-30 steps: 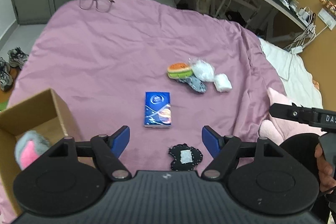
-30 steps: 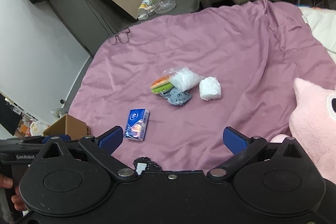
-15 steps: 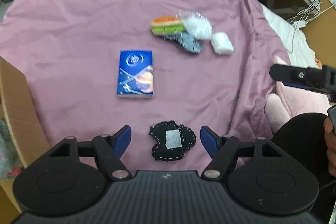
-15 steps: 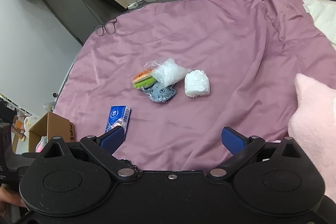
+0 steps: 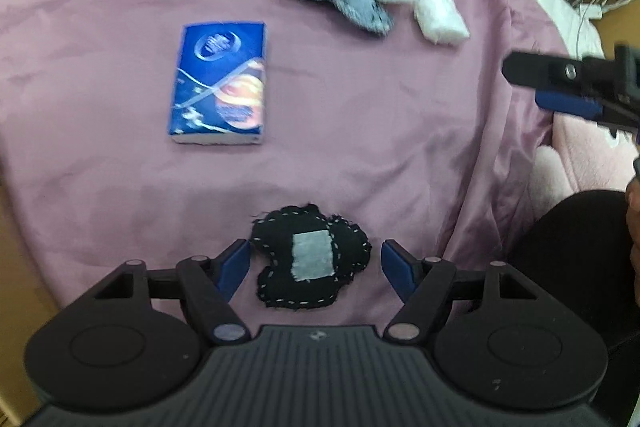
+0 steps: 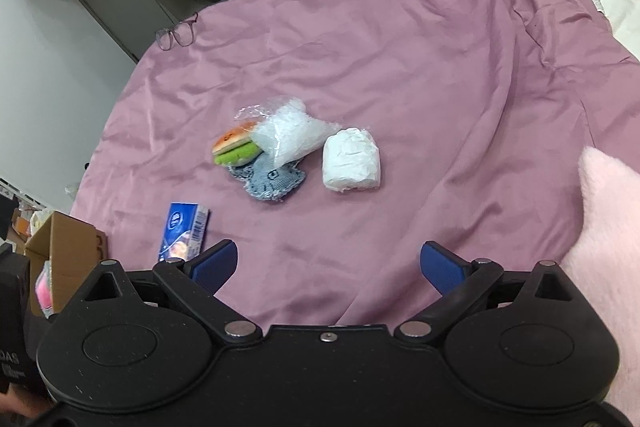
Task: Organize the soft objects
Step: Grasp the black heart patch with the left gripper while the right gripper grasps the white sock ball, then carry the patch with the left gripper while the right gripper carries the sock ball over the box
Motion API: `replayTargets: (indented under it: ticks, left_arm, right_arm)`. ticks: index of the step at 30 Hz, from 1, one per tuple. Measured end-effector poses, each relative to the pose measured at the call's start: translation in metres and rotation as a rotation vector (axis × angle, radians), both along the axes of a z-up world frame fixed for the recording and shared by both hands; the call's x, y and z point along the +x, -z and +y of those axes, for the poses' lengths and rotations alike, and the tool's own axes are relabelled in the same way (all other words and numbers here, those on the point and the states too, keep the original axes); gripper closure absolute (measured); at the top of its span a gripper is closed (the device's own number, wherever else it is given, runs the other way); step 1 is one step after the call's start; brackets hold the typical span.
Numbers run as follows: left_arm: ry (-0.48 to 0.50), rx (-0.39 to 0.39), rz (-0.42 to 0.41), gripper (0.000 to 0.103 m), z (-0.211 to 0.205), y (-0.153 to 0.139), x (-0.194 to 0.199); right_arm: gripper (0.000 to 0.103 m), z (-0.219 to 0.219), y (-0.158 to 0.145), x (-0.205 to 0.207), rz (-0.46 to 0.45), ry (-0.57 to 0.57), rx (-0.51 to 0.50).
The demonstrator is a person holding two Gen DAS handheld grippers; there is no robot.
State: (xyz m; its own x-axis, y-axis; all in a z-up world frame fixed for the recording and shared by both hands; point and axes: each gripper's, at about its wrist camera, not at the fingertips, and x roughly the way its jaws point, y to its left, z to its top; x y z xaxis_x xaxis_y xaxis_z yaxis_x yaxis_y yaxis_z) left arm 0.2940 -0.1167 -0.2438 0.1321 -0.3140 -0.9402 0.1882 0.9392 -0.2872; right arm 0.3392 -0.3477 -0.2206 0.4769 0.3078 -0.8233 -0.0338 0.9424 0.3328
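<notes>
Lower now, left gripper [image 5: 316,265], jaws parted around black patch [image 5: 310,261]; tissue pack [image 5: 220,85] beyond.

— What covers the bed?

— A mauve, softly sheened cloth sheet [image 6: 400,67], creased all over. On it lies a black felt patch with white stitching [image 5: 308,263] and a grey woven label, matt and fuzzy at its edge.

— And the blue pack?

— The blue tissue pack [image 5: 219,83] is glossy printed film. The white crinkled plastic bag [image 6: 290,135] shines; the grey-blue knitted piece [image 6: 276,183] looks coarse. The brown cardboard box [image 6: 64,247] is matt.
</notes>
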Motion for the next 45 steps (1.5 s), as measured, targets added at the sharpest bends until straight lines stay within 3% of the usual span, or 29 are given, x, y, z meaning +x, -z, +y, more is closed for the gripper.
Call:
replayTargets:
  ticks: [6,8,11,24,26,27,31,45]
  left_arm:
    - [0.052,0.065,-0.021,0.035,-0.015,0.009,0.004]
    - [0.053,0.092,-0.035,0.053,-0.017,0.007,0.007]
    - [0.013,0.076,-0.039,0.066,-0.009,0.002,0.013]
    - [-0.058,0.036,-0.064,0.067,0.007,-0.014,0.009]
    - [-0.062,0.027,-0.066,0.067,0.013,-0.019,0.006]
    - [-0.064,0.025,-0.068,0.067,0.014,-0.021,0.004]
    - [-0.076,0.012,-0.086,0.067,0.019,-0.028,0.0]
    - [-0.115,-0.057,-0.201,0.067,0.041,-0.063,-0.022]
  right_arm:
    - [0.005,0.0,0.012,0.015,0.007,-0.006,-0.017]
    - [0.006,0.001,0.017,0.02,0.009,-0.009,-0.025]
    - [0.013,0.0,0.022,0.027,0.014,-0.011,-0.028]
    - [0.032,0.01,0.026,0.052,-0.035,-0.014,-0.075]
    - [0.046,0.014,0.029,0.056,-0.042,-0.013,-0.116]
    - [0.06,0.014,0.032,0.058,-0.035,-0.009,-0.128]
    - [0.061,0.014,0.03,0.054,-0.033,0.002,-0.124]
    - [0.061,0.035,-0.025,0.009,-0.107,-0.013,-0.131]
